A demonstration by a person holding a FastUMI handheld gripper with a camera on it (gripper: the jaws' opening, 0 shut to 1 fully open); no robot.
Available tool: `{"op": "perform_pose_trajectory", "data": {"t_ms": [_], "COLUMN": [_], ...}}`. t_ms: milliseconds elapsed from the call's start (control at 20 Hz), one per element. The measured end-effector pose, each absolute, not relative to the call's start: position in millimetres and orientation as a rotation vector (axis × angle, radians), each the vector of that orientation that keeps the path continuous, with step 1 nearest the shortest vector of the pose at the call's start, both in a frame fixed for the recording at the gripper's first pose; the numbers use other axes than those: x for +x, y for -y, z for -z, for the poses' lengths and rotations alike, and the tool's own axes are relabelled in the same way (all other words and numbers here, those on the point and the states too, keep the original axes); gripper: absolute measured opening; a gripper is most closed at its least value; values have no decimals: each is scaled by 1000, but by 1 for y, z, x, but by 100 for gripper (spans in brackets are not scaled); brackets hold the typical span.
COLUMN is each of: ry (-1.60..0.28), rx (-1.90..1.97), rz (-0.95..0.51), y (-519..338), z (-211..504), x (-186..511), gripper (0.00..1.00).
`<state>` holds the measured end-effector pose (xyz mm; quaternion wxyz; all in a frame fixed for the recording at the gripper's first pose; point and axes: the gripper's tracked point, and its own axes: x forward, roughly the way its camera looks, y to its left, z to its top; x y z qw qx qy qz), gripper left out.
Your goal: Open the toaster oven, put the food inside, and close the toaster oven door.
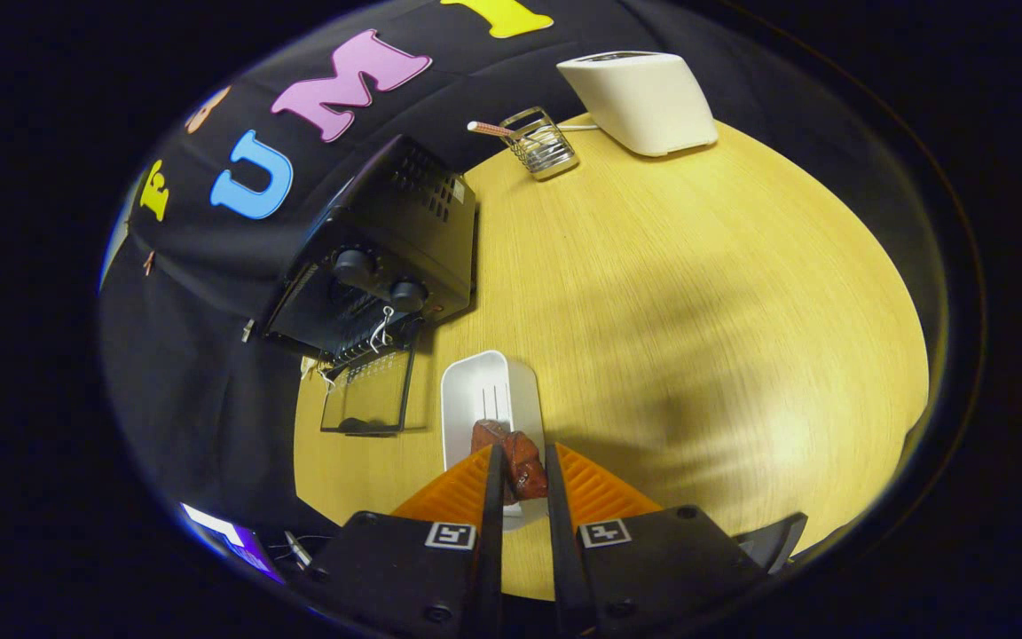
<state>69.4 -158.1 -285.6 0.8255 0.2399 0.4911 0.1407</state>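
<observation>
A black toaster oven stands on the wooden table, beyond my fingers and to their left. Its glass door is folded down flat and open, with two knobs above it. A white oblong tray lies just ahead of the fingers, beside the open door. My gripper is shut on a reddish-brown piece of food, which both fingers press from either side above the tray's near end. The food's lower part is hidden between the fingers.
A white pop-up toaster stands at the table's far side. Next to it is a small wire holder with a pink-tipped stick in it. The black cloth wall rises behind the oven.
</observation>
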Motion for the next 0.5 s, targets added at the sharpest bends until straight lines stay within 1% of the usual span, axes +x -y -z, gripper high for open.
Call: {"op": "perform_pose_trajectory", "data": {"t_ms": [200, 500], "ry": [-1044, -1024], "rx": [562, 527], "rz": [-335, -348], "y": [152, 157], "z": [279, 273], "x": [66, 61], "gripper": [18, 17]}}
